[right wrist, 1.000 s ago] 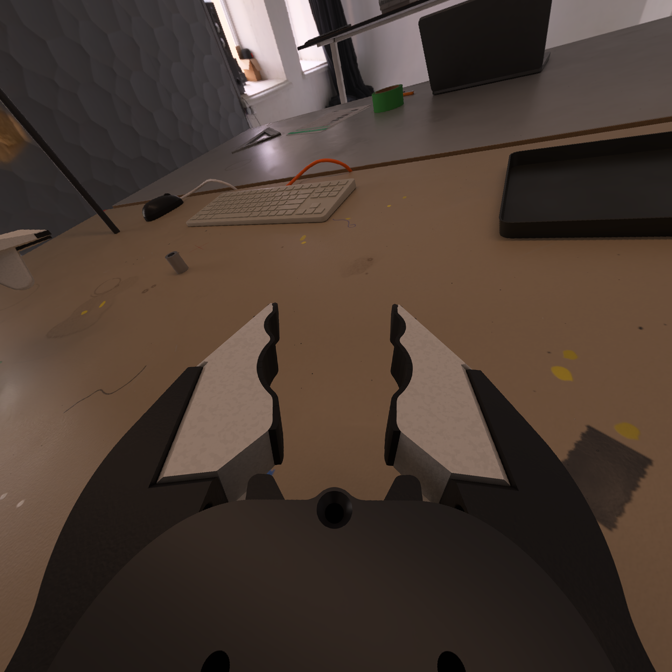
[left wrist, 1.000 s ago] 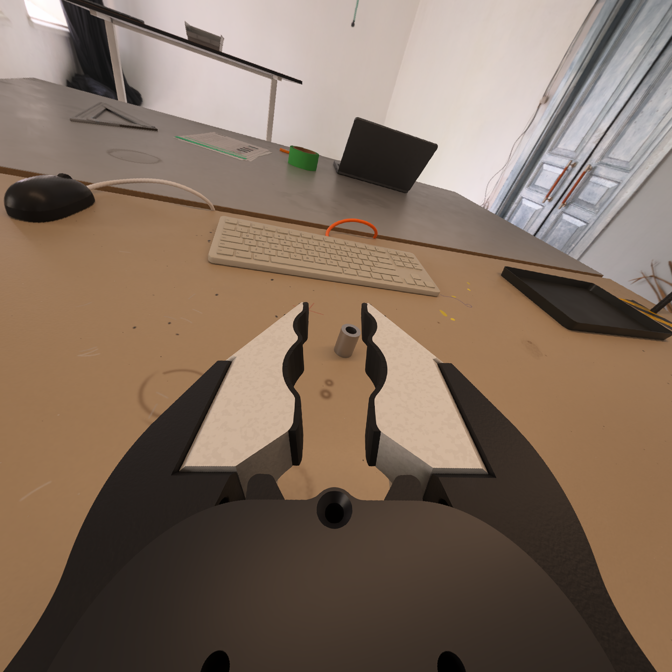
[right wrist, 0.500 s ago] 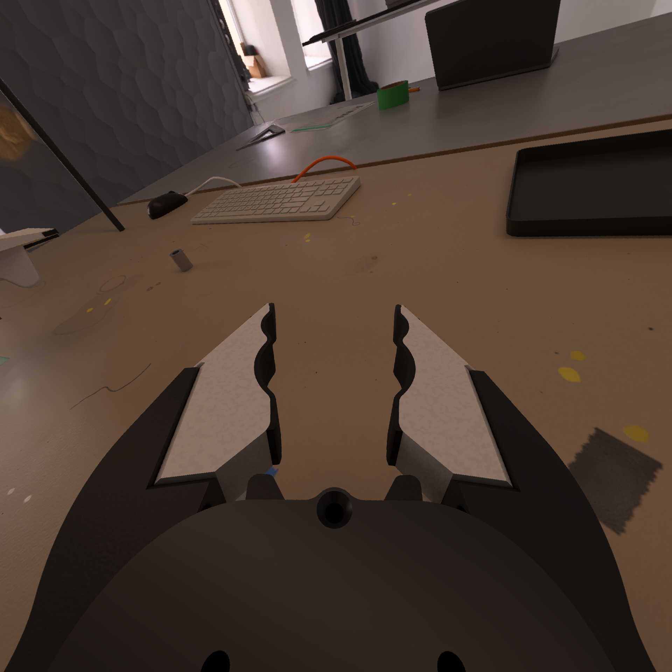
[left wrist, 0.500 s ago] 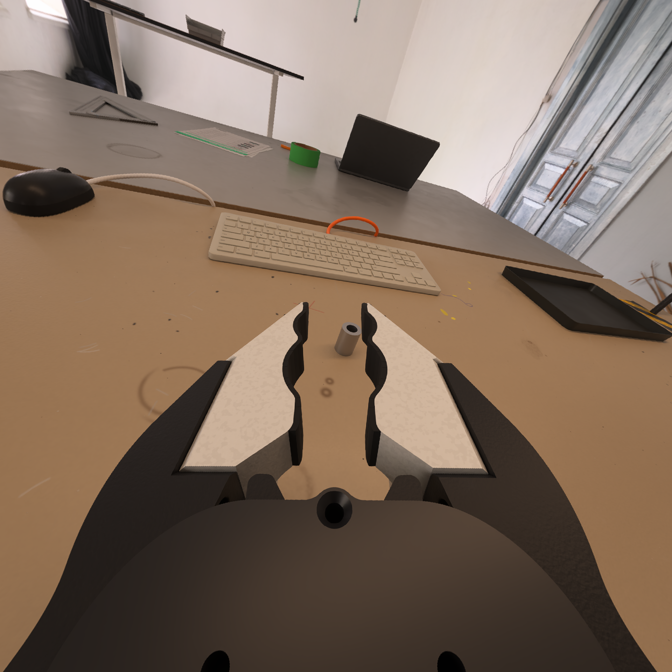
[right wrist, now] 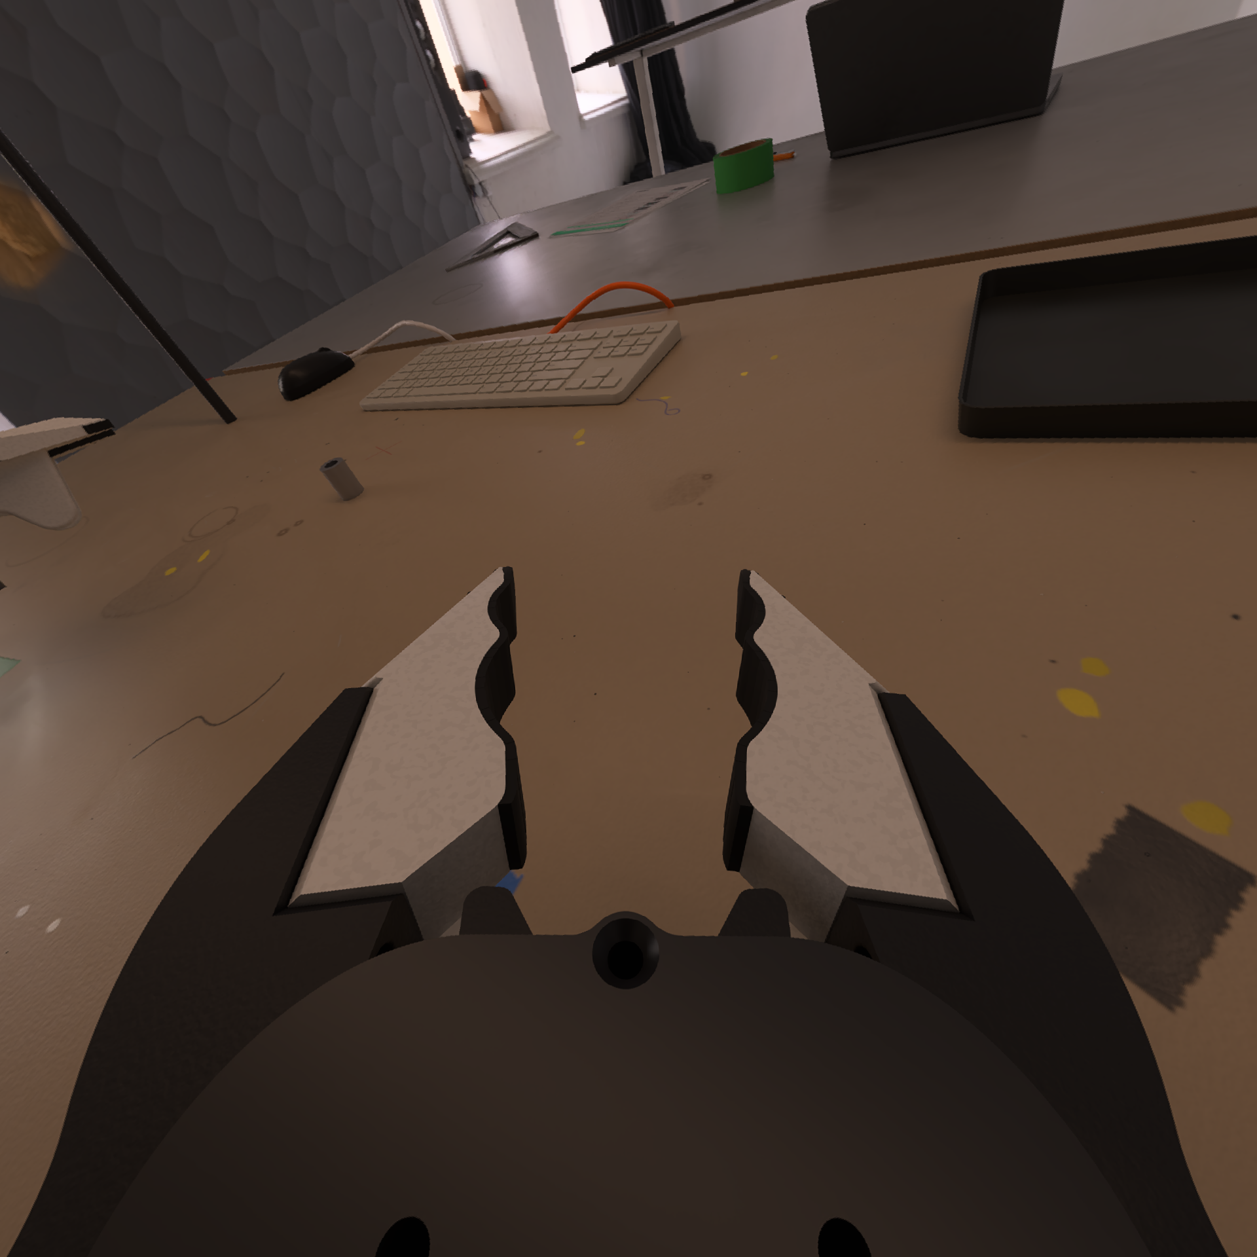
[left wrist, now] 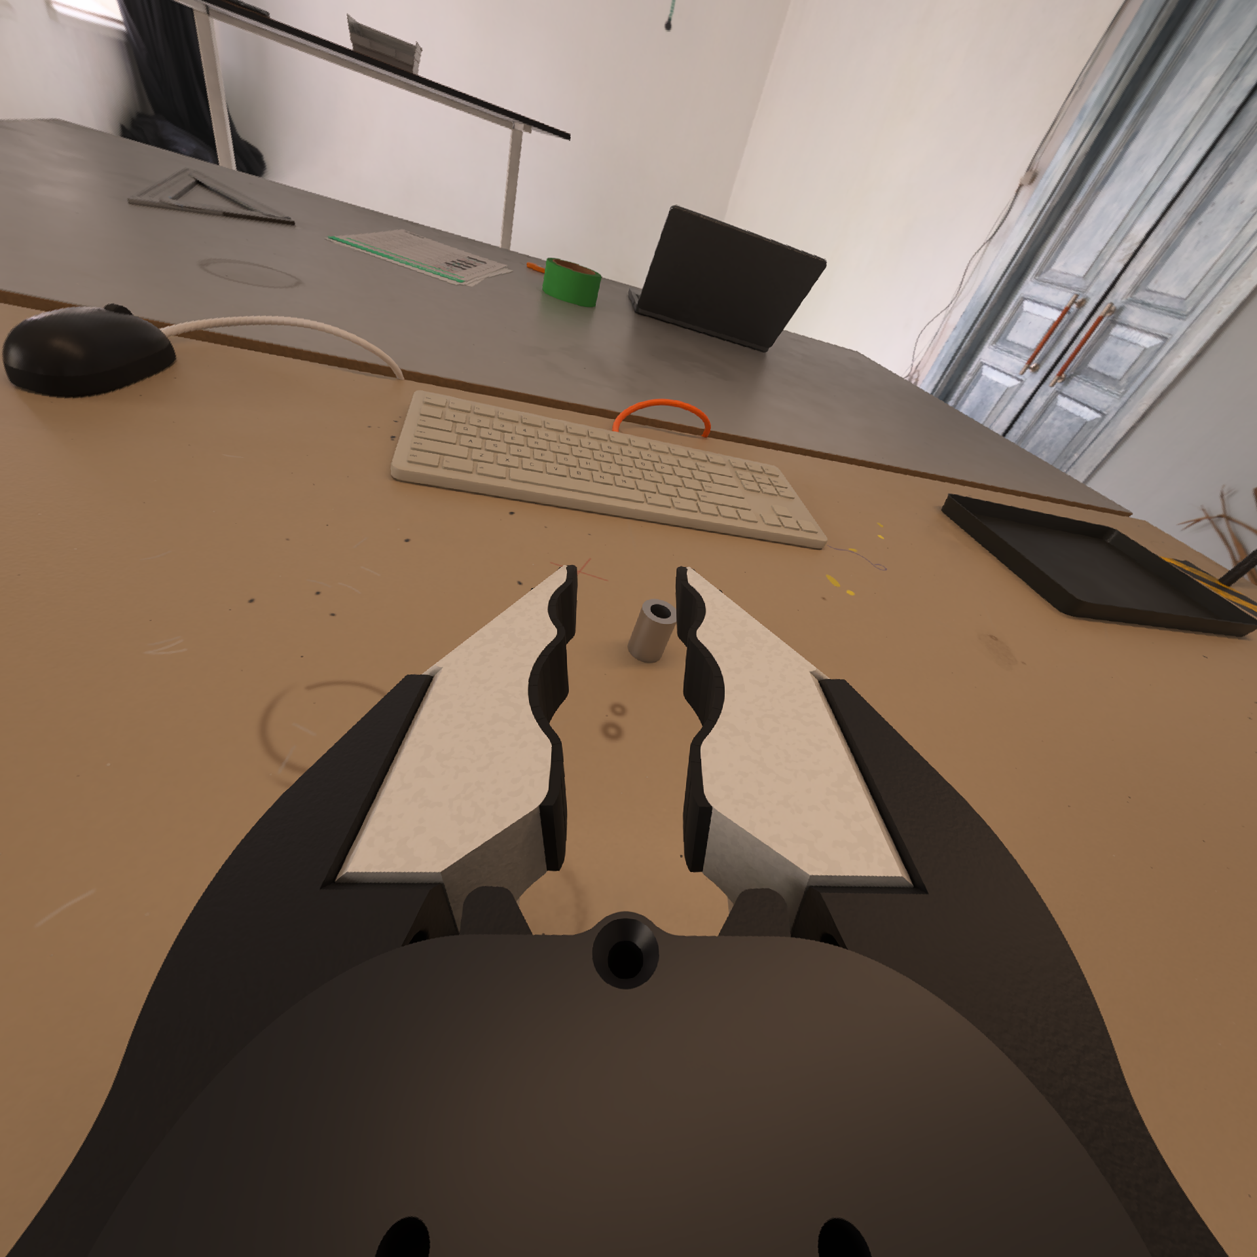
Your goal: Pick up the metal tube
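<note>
The metal tube (left wrist: pixel 651 630) is a short grey cylinder standing slightly tilted on the brown table (left wrist: pixel 204 578). In the left wrist view it shows between my left gripper's (left wrist: pixel 626 578) fingertips, close to the right finger (left wrist: pixel 694 612). The left gripper is open and empty. In the right wrist view the tube (right wrist: pixel 342 478) lies far off to the left. My right gripper (right wrist: pixel 626 578) is open and empty over bare table. The left gripper's white finger (right wrist: pixel 41 449) shows at that view's left edge, near the tube.
A white keyboard (left wrist: pixel 598 469) lies just beyond the tube, with a black mouse (left wrist: pixel 81 347) to its left. A black tray (left wrist: pixel 1088 571) sits at the right. A laptop (left wrist: pixel 728 279) and a green tape roll (left wrist: pixel 571 280) stand on the grey table behind.
Both views have shifted only slightly. The tube stays between the left fingertips. Neither gripper has taken hold of anything.
</note>
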Tool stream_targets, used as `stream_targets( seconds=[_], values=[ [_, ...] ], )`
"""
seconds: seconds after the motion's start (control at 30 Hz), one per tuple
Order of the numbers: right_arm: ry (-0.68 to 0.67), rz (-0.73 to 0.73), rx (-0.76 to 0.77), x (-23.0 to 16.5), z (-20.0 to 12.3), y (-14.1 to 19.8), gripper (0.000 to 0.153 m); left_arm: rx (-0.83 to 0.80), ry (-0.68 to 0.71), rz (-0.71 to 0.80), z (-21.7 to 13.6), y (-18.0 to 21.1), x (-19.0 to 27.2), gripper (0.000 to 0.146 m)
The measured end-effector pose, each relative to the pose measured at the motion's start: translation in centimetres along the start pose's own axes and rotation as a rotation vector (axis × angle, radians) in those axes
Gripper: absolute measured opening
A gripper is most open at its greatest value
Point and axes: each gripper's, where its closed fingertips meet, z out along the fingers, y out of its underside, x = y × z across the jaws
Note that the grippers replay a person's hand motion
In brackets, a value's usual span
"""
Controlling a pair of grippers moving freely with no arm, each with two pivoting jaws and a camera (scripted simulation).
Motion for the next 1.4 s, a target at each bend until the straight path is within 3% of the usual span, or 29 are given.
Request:
stream_targets(
  seconds=[1.4],
  values=[
    [-0.009,0.002,-0.017,-0.12,0.28,0.35,0.066,-0.006,-0.007,-0.013,0.06,0.09,-0.21,0.029]
  ],
)
